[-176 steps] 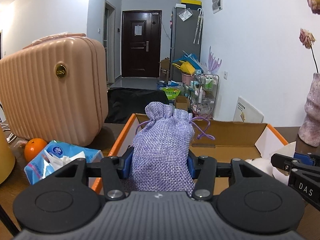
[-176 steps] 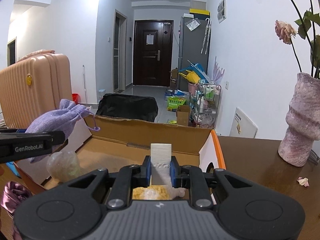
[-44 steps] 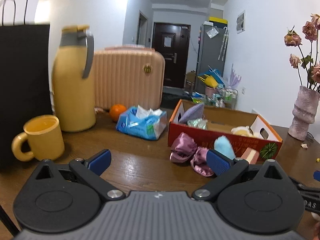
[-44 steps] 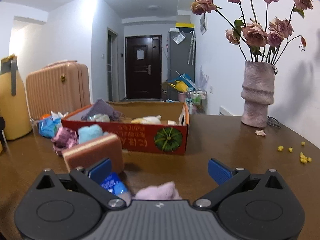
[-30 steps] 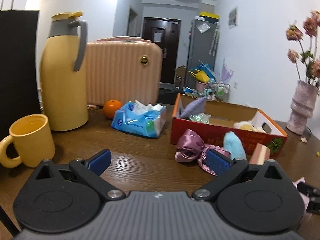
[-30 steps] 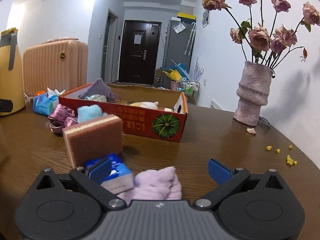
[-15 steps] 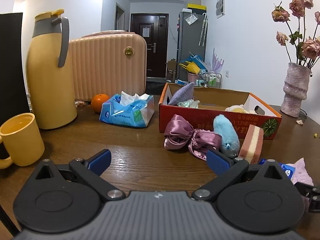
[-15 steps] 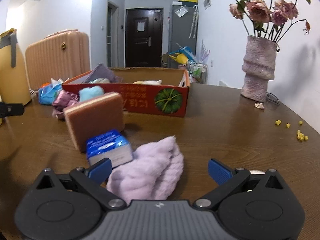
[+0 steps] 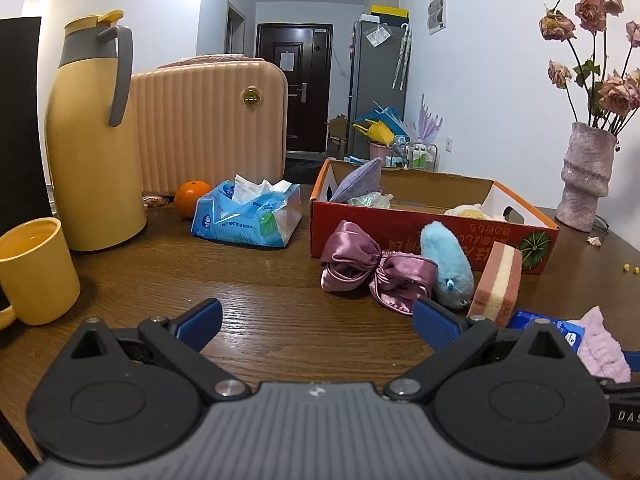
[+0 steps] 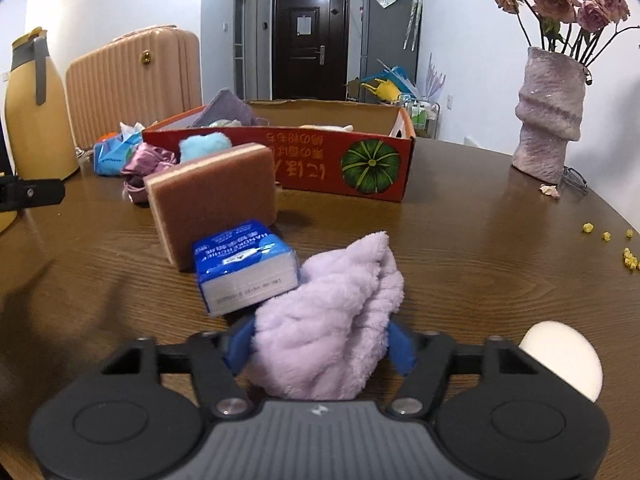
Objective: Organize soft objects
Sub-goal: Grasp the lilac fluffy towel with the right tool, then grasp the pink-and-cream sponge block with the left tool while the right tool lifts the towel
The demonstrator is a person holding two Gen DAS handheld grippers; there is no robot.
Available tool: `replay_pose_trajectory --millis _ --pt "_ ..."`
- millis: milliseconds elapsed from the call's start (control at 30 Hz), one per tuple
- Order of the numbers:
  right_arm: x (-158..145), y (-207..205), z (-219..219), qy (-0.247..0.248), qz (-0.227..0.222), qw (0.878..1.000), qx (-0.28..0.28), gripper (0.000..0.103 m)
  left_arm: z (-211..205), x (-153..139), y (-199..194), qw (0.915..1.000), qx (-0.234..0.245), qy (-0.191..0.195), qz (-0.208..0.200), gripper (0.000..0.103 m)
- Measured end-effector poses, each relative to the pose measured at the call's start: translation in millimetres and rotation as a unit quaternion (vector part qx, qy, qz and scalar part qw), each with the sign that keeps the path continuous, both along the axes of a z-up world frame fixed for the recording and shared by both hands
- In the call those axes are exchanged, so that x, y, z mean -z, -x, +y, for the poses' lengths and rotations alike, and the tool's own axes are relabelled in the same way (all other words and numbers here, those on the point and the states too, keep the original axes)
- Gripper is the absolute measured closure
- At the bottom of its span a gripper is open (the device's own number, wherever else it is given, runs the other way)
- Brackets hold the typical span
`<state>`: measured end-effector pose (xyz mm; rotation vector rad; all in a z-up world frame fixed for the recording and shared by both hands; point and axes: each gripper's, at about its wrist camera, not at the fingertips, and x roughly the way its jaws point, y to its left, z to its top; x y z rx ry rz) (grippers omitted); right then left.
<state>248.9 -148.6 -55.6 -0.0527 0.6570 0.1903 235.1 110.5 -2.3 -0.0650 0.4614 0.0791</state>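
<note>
Right hand-held gripper [image 10: 320,346] has just closed in from wide open and now pinches the lilac fleece cloth [image 10: 332,320] lying on the surface beside the tissue pack [image 10: 244,266] — likely box-bound [image 10: 376,156] next — left hand-held gripper [image 9: 316,320] gapes empty.

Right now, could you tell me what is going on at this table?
A person with a gripper in each hand is sorting soft things into the cardboard box. The right gripper has just been closing on the lilac fluffy cloth, which lies on the table. The left gripper is open and empty.
</note>
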Motion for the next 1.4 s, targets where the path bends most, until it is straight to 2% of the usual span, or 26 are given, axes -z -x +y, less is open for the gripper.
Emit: replay_pose_trajectory --millis 100,200,400,700,1000,1400 --pt "-3.2 2.7 -6.9 -0.020 -0.010 1.000 0.006 0.063 0.4 0.1 0.0 1.0000 0.000 0.002 -0.001 0.000" --pt "-6.6 3.9 -12.5 -0.032 -0.021 0.999 0.012 0.073 0.5 0.4 0.3 1.0000 0.001 0.002 -0.002 0.000" --pt "-17.7 8.3 -25.2 -0.039 -0.065 0.997 0.028 0.074 -2.6 1.4 1.6 0.9999 0.008 0.002 -0.006 0.000" --pt "-28.1 -5.3 -26.1 -0.019 -0.099 0.995 0.013 0.074 -25.4 3.5 2.5 0.9992 0.037 0.001 -0.016 0.000" --pt "-29.2 -35.9 -19.9 -0.012 -0.113 0.993 0.005 0.074 -56.1 7.2 -11.4 0.9979 0.063 0.008 -0.013 0.000" --pt "-22.9 -64.9 -39.9 -0.029 -0.126 0.991 0.021 0.073 -104.0 19.4 -59.1 0.9956 0.092 -0.004 0.016 0.000"
